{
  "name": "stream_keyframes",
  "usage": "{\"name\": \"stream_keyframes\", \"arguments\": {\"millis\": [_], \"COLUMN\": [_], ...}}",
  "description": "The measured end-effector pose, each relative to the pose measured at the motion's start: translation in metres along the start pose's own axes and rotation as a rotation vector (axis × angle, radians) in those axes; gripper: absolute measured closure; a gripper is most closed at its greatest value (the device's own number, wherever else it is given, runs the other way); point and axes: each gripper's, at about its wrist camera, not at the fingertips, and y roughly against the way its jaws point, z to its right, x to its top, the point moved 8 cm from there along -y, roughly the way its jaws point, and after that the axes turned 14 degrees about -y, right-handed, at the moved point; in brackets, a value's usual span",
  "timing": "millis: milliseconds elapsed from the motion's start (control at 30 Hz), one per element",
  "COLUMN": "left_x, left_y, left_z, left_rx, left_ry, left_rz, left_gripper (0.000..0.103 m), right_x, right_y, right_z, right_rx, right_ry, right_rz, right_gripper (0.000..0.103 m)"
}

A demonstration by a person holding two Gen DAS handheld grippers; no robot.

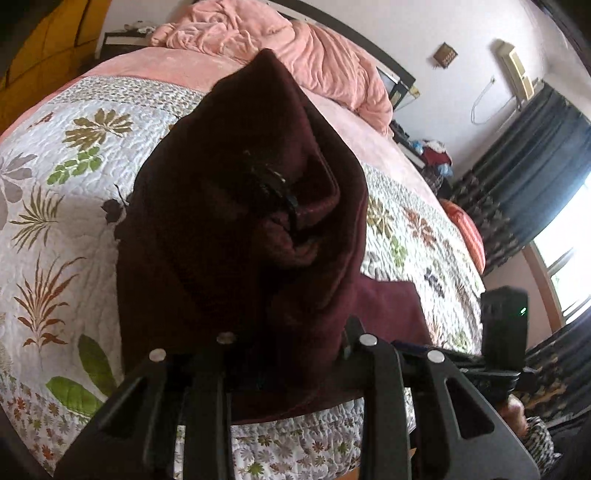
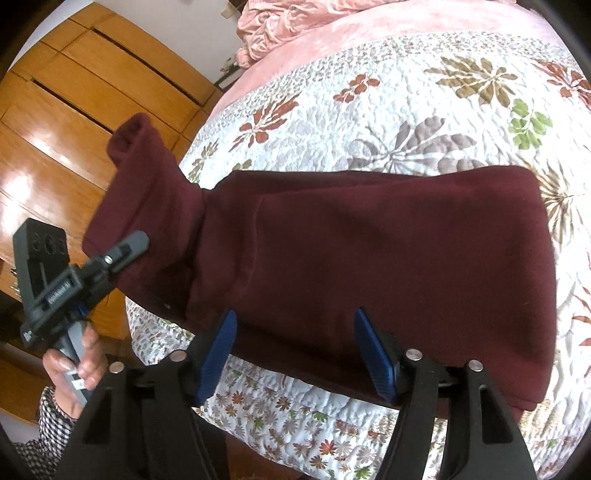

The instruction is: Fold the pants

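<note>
Pants point(image 2: 369, 251) lie on floral quilt point(image 2: 424, 122) beside wooden wardrobe point(image 2: 74, 110).

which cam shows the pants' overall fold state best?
Right wrist: the maroon pants lie across the floral quilt, with the left gripper lifting one end. Left wrist shows only bunched fabric up close.

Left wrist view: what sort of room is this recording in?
A home bedroom, most likely: a bed with a floral quilt and bunched pink blanket, dark window curtains, and a wooden wardrobe alongside.
</note>
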Motion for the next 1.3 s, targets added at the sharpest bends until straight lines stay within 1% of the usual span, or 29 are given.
{"name": "stream_keyframes", "arguments": {"millis": [300, 400, 500, 600, 633, 667, 700, 767, 867, 933, 967, 1000, 1067, 1100, 1167, 1233, 1300], "left_x": [-0.019, -0.026, -0.035, -0.038, -0.037, -0.037, -0.036, -0.034, -0.033, -0.029, -0.028, -0.025, -0.023, -0.024, -0.026, -0.026, -0.026], "left_y": [-0.033, -0.042, -0.054, -0.057, -0.057, -0.057, -0.056, -0.052, -0.041, -0.031, -0.026, -0.019, -0.014, -0.013, -0.01, -0.008, -0.01], "left_z": [0.013, 0.012, 0.016, 0.016, 0.017, 0.019, 0.021, 0.024, 0.028, 0.021, 0.016, 0.007, -0.015, -0.029, -0.055, -0.066, -0.074], "left_rx": [0.008, 0.007, 0.009, 0.01, -0.01, -0.035, -0.064, -0.063, -0.076, -0.08, -0.085, -0.081, -0.021, 0.016, 0.079, 0.093, 0.138], "left_ry": [-0.058, -0.074, -0.105, -0.11, -0.098, -0.086, -0.072, -0.084, -0.097, -0.058, -0.031, 0.011, 0.07, 0.107, 0.183, 0.219, 0.22], "left_rz": [-0.089, -0.121, -0.153, -0.142, -0.135, -0.132, -0.127, -0.123, -0.129, -0.121, -0.11, -0.089, -0.085, -0.088, -0.09, -0.084, -0.104], "left_gripper": [0.075, 0.074, 0.071, 0.065, 0.055, 0.042, 0.038, 0.016, 0.015, 0.015, 0.015, 0.014, 0.014, 0.014, 0.014, 0.014, 0.014], "right_x": [0.001, 0.001, 0.001, 0.002, 0.002, 0.002, 0.002, 0.003, 0.005, 0.007, 0.01, 0.011, 0.015, 0.017, 0.021, 0.023, 0.024], "right_y": [0.005, 0.006, 0.005, 0.001, 0.0, 0.0, -0.001, -0.001, 0.002, 0.005, 0.007, 0.008, 0.008, 0.007, 0.003, -0.007, -0.015], "right_z": [0.008, 0.011, 0.014, 0.018, 0.018, 0.019, 0.019, 0.018, 0.017, 0.014, 0.009, 0.006, -0.001, -0.005, -0.011, -0.014, -0.018], "right_rx": [-0.002, -0.005, -0.01, -0.019, -0.022, -0.026, -0.028, -0.03, -0.031, -0.026, -0.016, -0.008, 0.003, 0.012, 0.031, 0.019, 0.012], "right_ry": [-0.026, -0.03, -0.039, -0.047, -0.047, -0.047, -0.046, -0.047, -0.054, -0.055, -0.055, -0.053, -0.058, -0.064, -0.075, -0.082, -0.077], "right_rz": [0.012, 0.011, 0.009, 0.002, 0.001, -0.001, -0.002, -0.001, 0.006, 0.016, 0.019, 0.021, 0.02, 0.017, -0.001, -0.027, -0.043], "right_gripper": [0.036, 0.036, 0.036, 0.036, 0.036, 0.036, 0.036, 0.036, 0.034, 0.034, 0.031, 0.029, 0.011, 0.009, 0.008, 0.008, 0.008]}}
